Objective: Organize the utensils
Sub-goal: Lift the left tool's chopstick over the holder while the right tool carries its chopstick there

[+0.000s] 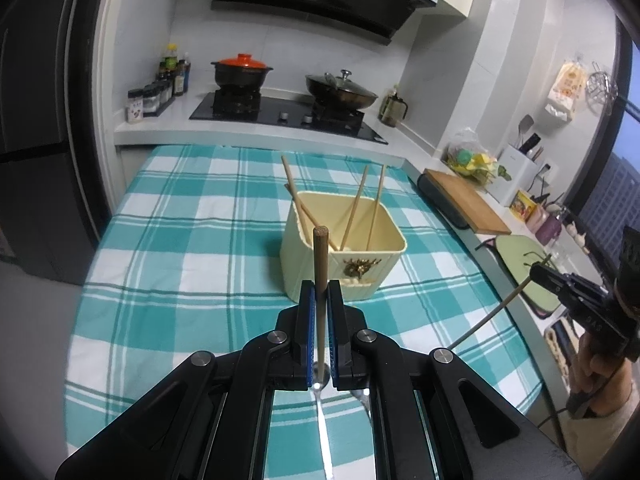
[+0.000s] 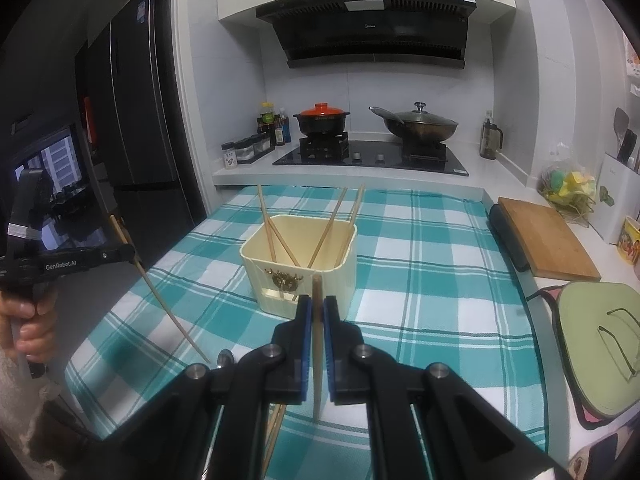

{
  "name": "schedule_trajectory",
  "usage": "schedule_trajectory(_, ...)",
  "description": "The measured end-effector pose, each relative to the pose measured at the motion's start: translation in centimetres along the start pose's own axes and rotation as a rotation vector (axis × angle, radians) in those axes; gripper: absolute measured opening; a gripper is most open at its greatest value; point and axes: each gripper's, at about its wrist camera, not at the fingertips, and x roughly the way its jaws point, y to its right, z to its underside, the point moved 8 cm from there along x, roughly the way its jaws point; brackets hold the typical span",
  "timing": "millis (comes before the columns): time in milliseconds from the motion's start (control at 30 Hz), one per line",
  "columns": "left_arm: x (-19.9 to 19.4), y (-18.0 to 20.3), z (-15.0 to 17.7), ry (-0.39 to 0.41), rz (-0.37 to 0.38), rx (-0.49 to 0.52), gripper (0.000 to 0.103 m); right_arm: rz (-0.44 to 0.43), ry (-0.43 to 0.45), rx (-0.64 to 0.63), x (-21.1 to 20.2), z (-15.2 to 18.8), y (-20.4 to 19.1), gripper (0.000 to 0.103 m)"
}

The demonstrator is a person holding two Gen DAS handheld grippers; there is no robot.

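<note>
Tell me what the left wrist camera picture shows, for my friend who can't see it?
The left tongs are shut on a brown chopstick pointing up, just in front of a cream bin holding four more chopsticks. The bin sits on a teal checked cloth, with a stove behind.

left tool point(image 1: 319, 294): black links, blue pads, silver screws | right tool point(image 2: 314, 308): same build | bare-skinned hands
</note>
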Motion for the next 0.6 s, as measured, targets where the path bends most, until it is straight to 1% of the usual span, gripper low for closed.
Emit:
schedule_trajectory(167, -1.7, 0.3, -3.1, 0.052, 0.022, 0.003, 0.004, 0.004, 0.033, 0.005, -0.4, -2.3, 0.5, 0.006)
schedule_trajectory(367, -2.9, -0.1, -7.1, 0.124, 0.022, -0.013, 0.004, 0.009, 0.084, 0.005, -0.6, -6.0, 0.8, 0.006)
schedule_trajectory(500, -2.7, 0.3, -10.2, 0.173, 0.020, -0.017, 0.004, 0.014, 0.128, -0.009, -0.5, -8.9, 0.9, 0.006)
schedule_trajectory(600, -1.6, 0.5, -12.3, 0.206, 0.017, -0.032, 0.004, 0.023, 0.165, -0.028, -0.1, -11.4, 0.8, 0.006)
